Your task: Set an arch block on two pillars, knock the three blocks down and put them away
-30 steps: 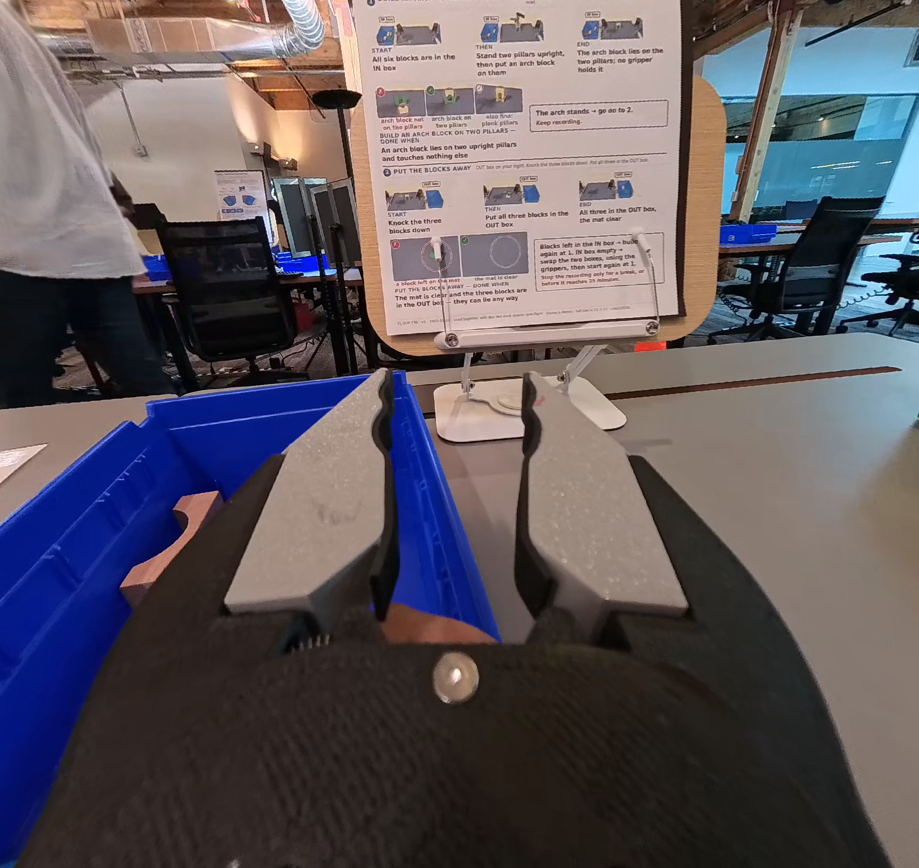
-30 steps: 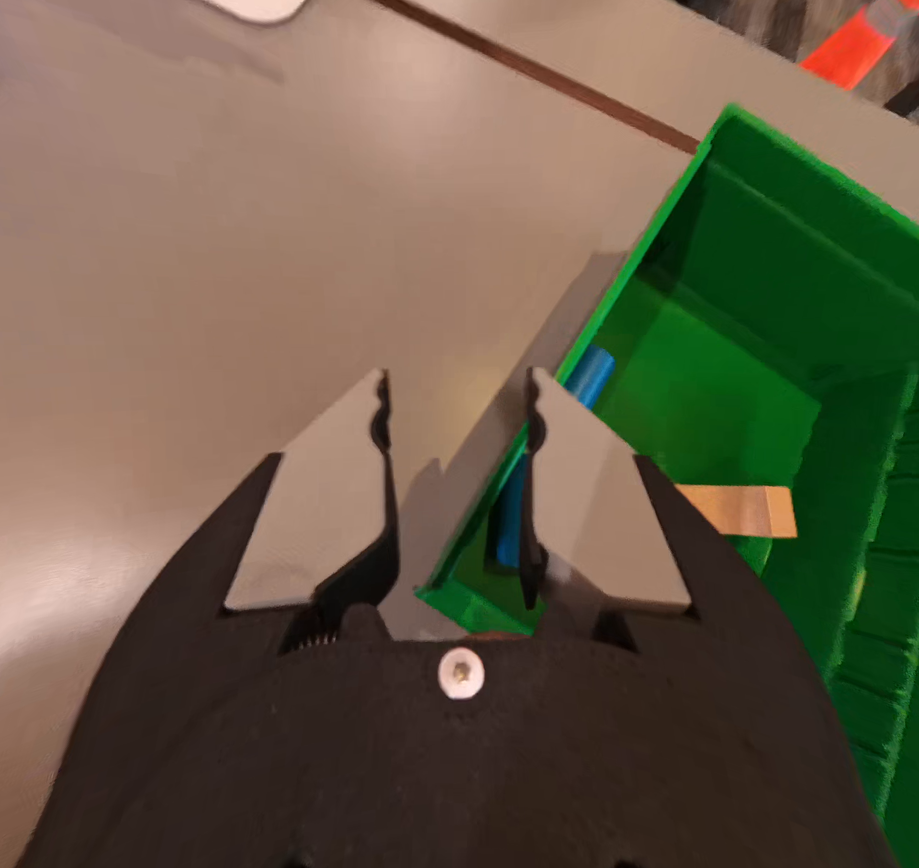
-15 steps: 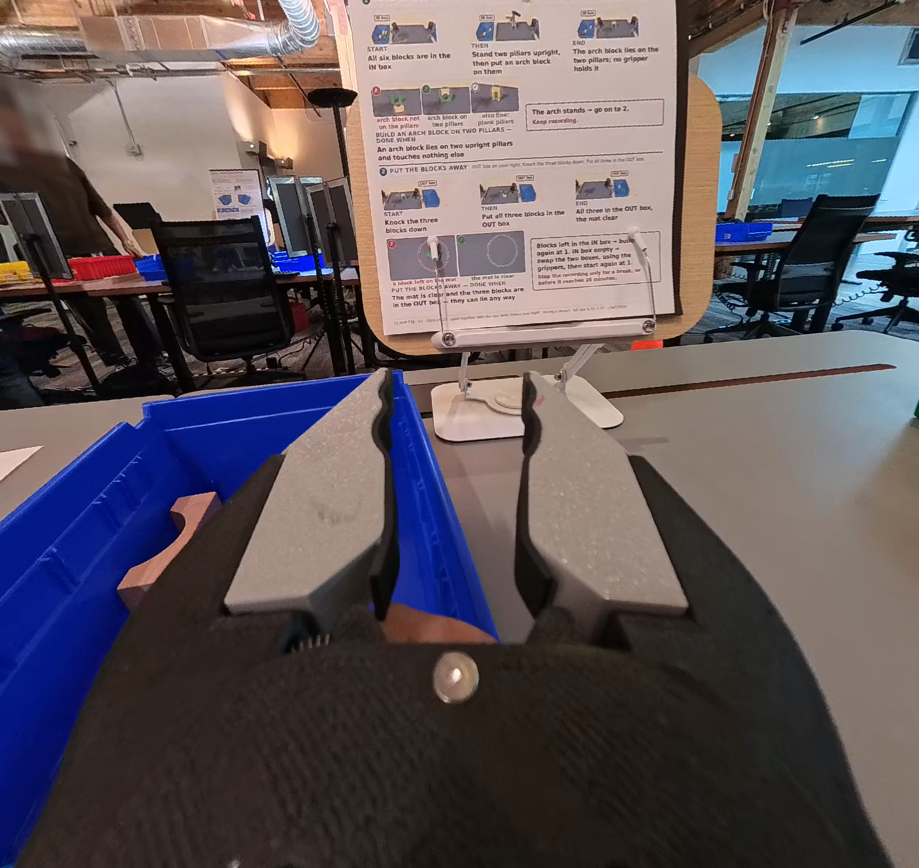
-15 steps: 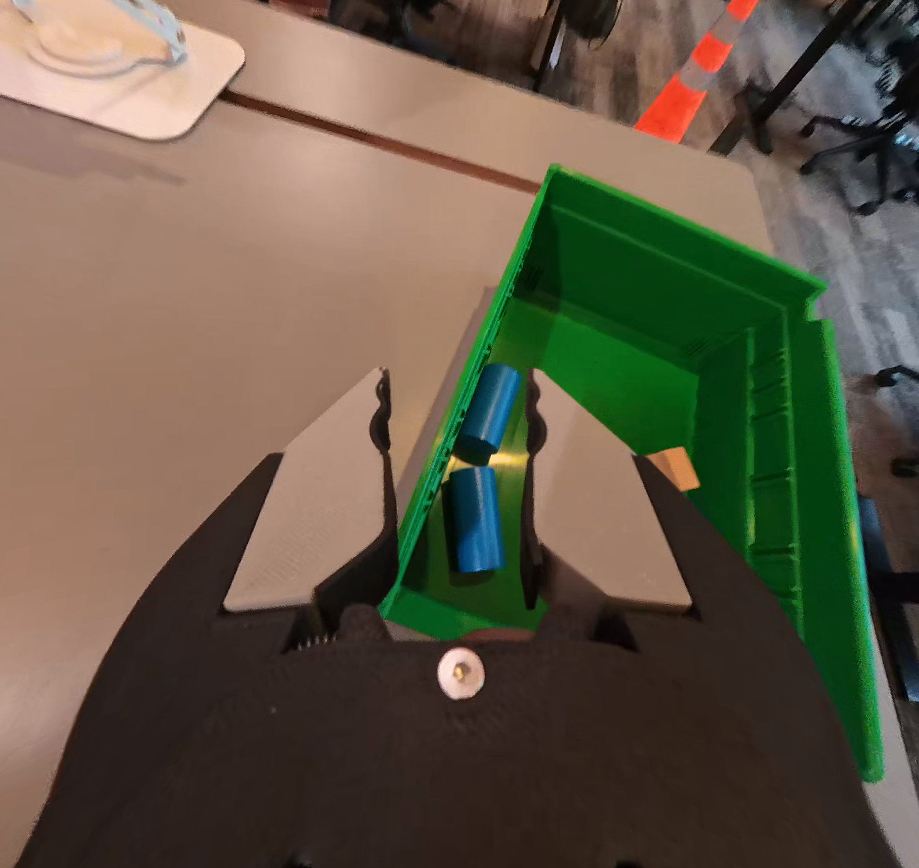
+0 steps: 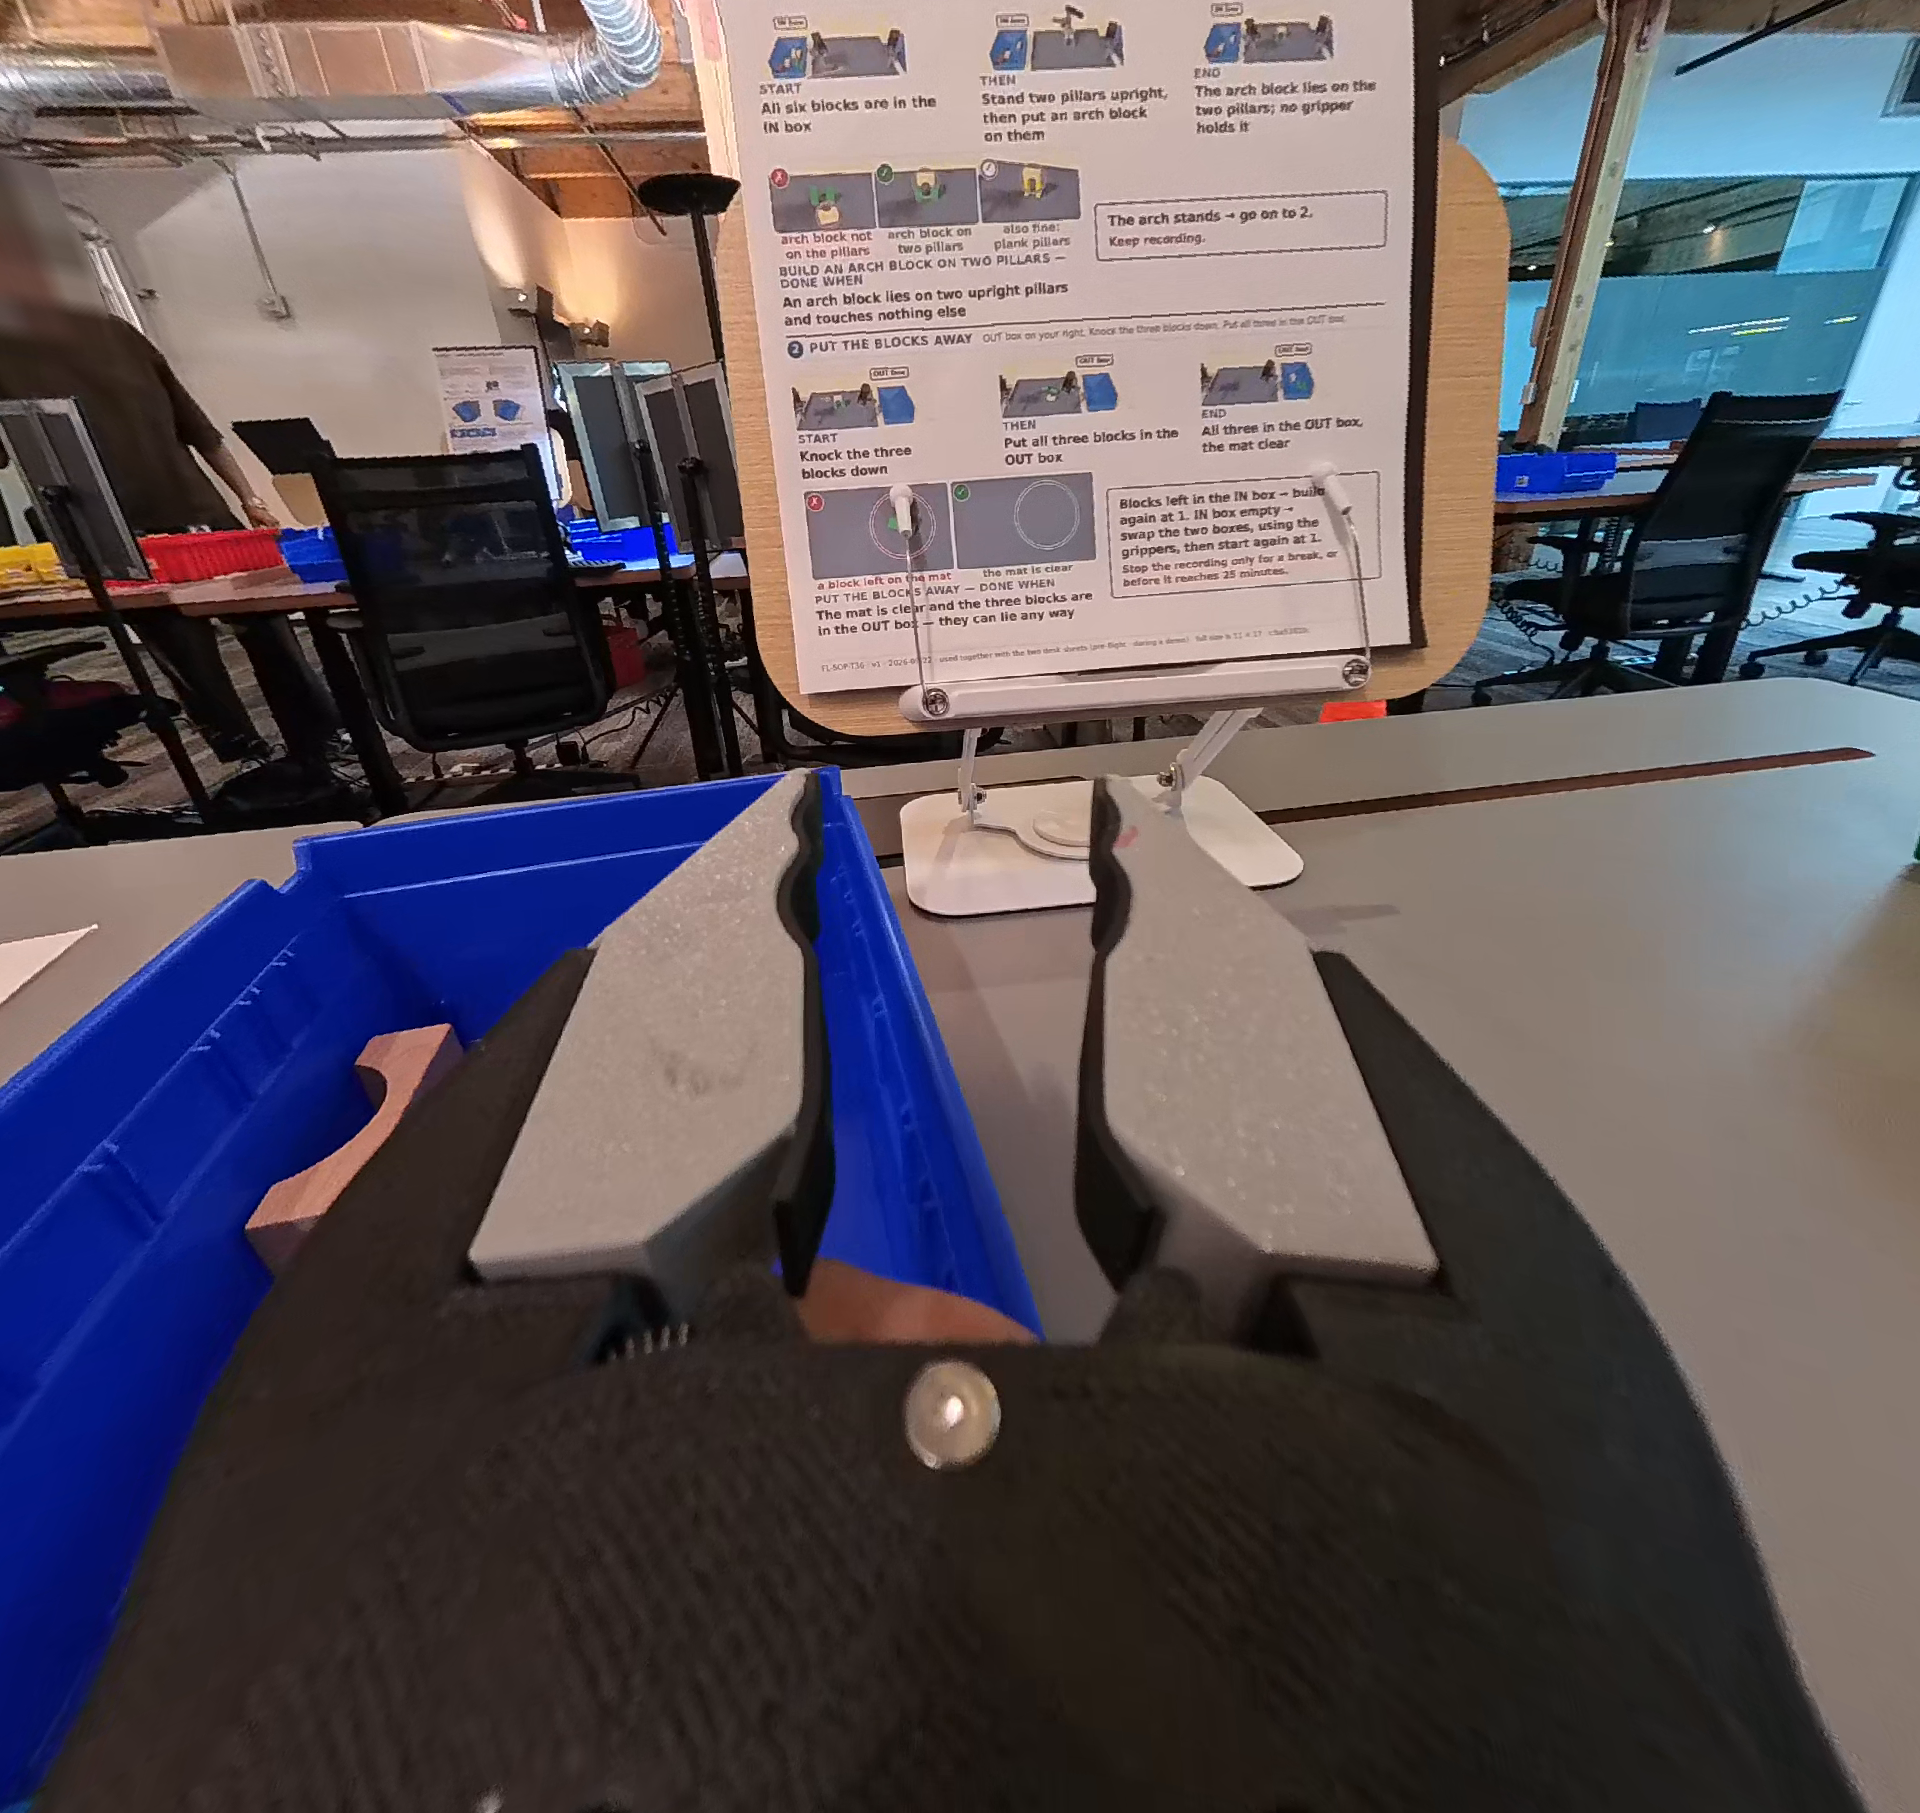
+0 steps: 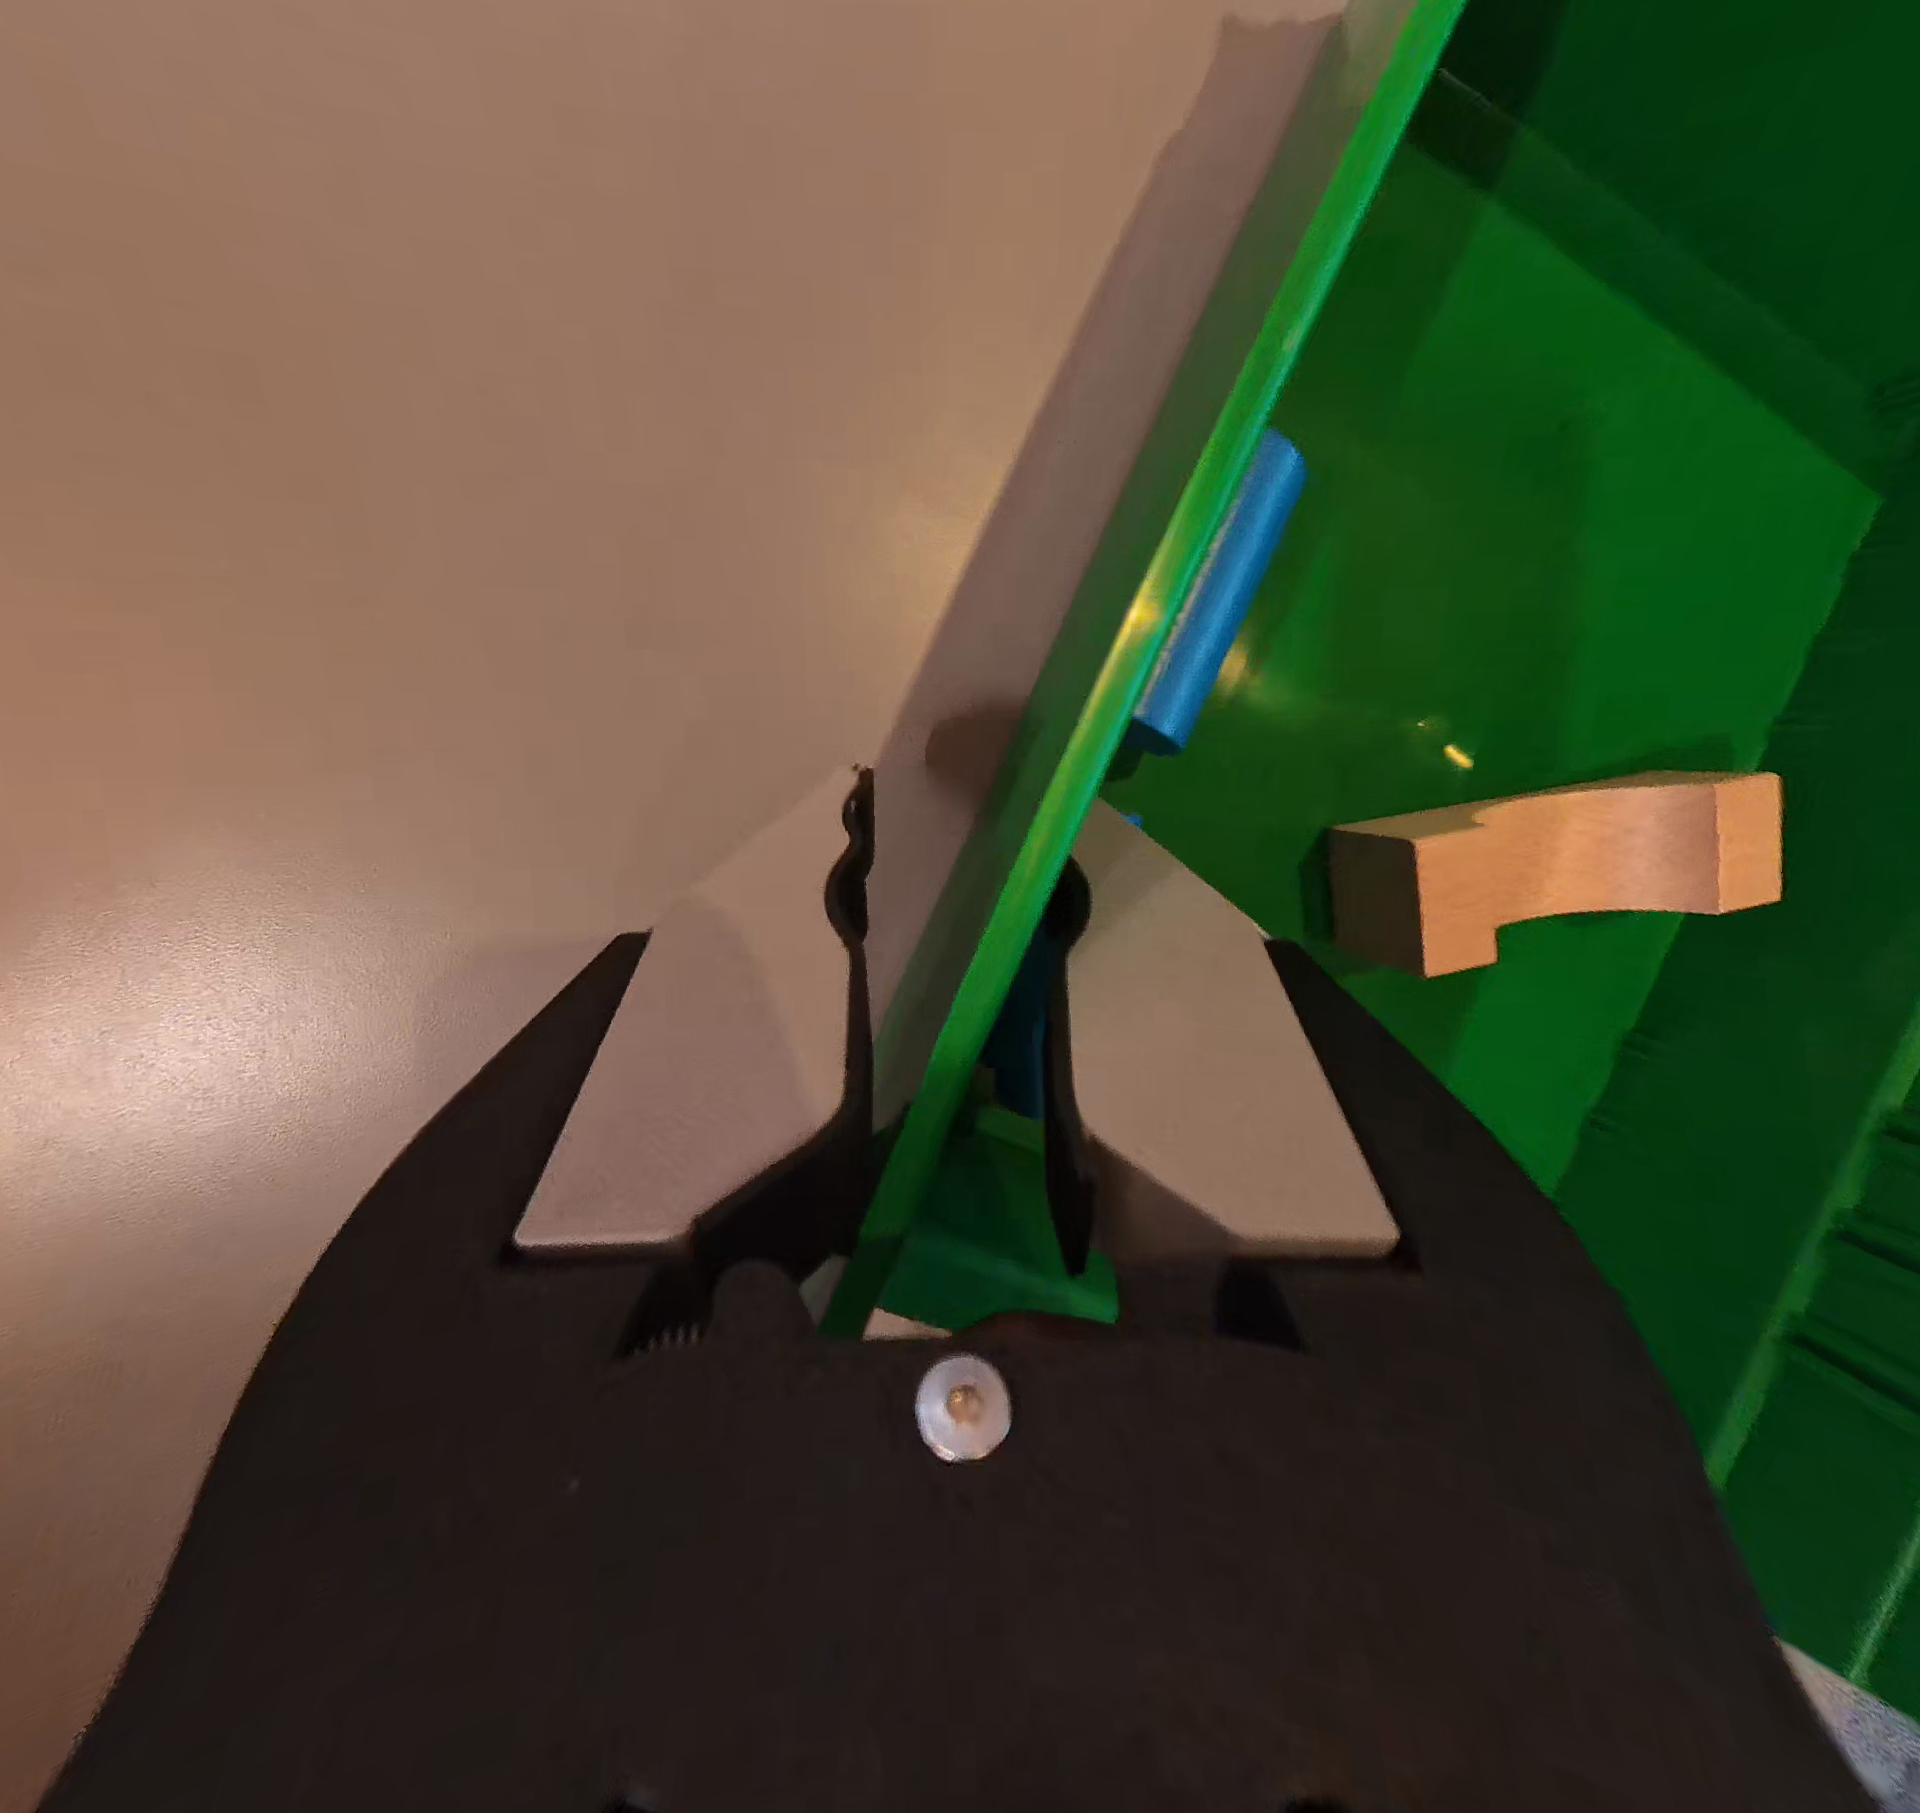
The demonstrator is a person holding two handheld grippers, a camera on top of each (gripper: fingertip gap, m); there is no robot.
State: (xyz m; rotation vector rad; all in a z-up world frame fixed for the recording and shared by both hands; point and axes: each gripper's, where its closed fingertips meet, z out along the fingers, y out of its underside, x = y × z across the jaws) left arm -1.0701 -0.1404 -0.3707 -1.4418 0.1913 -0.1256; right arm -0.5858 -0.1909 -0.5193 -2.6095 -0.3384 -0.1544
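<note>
In the left wrist view my left gripper (image 5: pixel 951 787) is open and astride the right wall of a blue bin (image 5: pixel 416 932), with one finger inside and one outside. A brown wooden arch block (image 5: pixel 353 1150) lies in that bin. In the right wrist view my right gripper (image 6: pixel 977 797) is astride the left wall of a green bin (image 6: pixel 1195 537). Its jaws are partly closed, and table still shows between the left pad and the wall. Inside the green bin lie a blue cylinder (image 6: pixel 1226 589), a second blue cylinder (image 6: pixel 1023 1036) beside my right finger, and a pale wooden arch block (image 6: pixel 1558 859).
A white stand (image 5: pixel 1091 849) holding an instruction sheet sits on the grey table (image 5: pixel 1558 984) just beyond the blue bin. Office chairs, desks and a person stand behind the table. The left gripper's tips are roughly 50 centimetres from the right gripper's.
My right gripper has dropped closer over the green bin's wall and its jaws have narrowed around it. My left gripper has not moved. A person in the background has walked to the left.
</note>
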